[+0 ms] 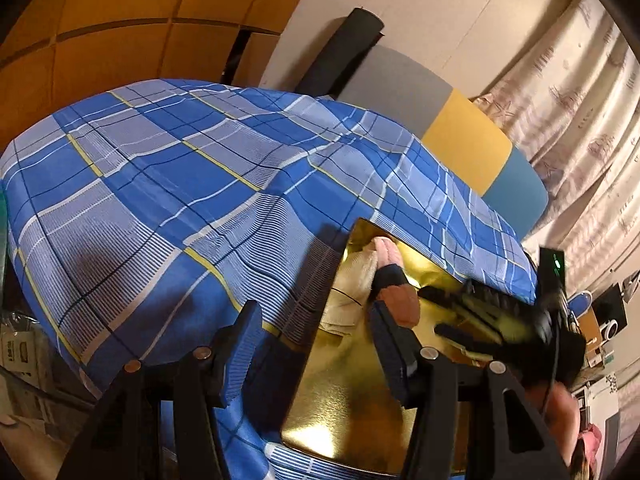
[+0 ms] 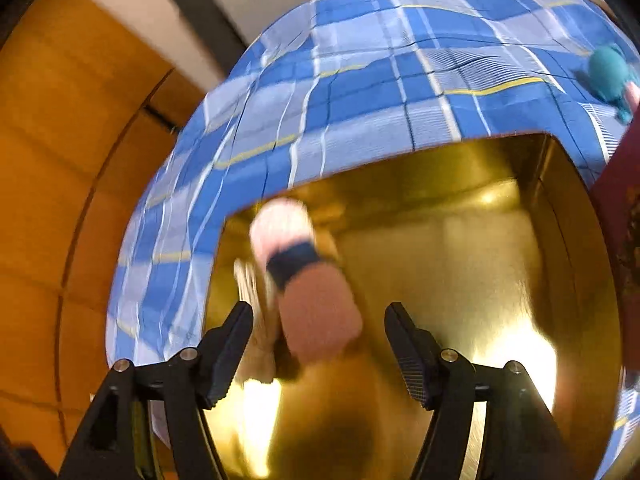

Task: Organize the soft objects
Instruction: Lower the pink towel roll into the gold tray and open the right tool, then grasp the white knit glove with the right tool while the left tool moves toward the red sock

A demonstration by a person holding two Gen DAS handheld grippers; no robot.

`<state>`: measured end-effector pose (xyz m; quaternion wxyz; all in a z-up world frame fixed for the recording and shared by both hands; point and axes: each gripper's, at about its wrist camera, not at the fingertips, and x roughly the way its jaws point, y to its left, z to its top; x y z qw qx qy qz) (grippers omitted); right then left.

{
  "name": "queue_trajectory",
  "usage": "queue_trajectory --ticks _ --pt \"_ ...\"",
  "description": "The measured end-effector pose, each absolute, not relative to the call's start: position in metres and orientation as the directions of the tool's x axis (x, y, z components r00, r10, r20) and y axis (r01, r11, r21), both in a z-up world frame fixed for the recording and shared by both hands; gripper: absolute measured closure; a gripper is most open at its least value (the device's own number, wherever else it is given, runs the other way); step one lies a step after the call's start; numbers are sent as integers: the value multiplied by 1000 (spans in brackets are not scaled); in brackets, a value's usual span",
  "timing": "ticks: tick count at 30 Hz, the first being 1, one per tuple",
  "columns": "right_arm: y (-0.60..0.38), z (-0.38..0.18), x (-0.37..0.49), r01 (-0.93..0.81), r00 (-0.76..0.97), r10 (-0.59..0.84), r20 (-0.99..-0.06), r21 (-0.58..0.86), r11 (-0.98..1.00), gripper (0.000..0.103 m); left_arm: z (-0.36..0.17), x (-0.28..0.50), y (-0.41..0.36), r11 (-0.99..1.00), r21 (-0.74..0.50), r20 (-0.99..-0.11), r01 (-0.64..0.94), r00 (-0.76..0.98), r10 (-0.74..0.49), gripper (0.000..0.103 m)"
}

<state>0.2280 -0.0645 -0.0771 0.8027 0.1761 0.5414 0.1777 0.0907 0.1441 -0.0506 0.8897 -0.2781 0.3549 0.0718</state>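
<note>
A gold metal tin (image 1: 352, 412) (image 2: 480, 264) sits open on a blue plaid bedspread (image 1: 168, 184) (image 2: 380, 80). Inside it lie a pink, navy and rust-orange rolled sock (image 1: 394, 280) (image 2: 308, 276) and a beige soft cloth (image 1: 352, 284) beside it. My left gripper (image 1: 316, 344) is open above the tin's near edge and holds nothing. My right gripper (image 2: 320, 344) (image 1: 472, 316) is open over the tin, its jaws on either side of the sock's orange end without closing on it. A teal plush toy (image 2: 610, 76) lies on the bedspread at the far right.
A dark red lid or box (image 2: 618, 216) stands at the tin's right side. A grey, yellow and teal headboard (image 1: 460, 136) and a black roll (image 1: 344, 52) stand behind the bed. Wooden panels (image 1: 100, 32) are at the left, curtains (image 1: 580, 100) at the right.
</note>
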Motion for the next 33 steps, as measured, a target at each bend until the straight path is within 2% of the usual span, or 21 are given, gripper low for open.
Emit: queue_trajectory --ticks 7,15,24,29,33 --pt "-43 -83 203 -217 287 453 -844 404 889 34 -49 89 145 835 -443 -669 -325 741 -66 47" --pt "-42 -83 206 -206 311 425 -850 376 903 34 -48 89 139 849 -428 -674 -309 735 -73 47" --pt "-93 -16 163 -269 512 452 -730 364 892 34 -52 94 108 870 -457 -665 -185 720 -196 47" --pt "-138 16 129 -253 657 391 -645 300 920 29 -49 94 72 894 -443 -655 -68 705 -271 40" --pt "-178 27 111 -194 724 317 -612 260 946 27 -49 91 41 911 -412 -663 17 680 -313 38"
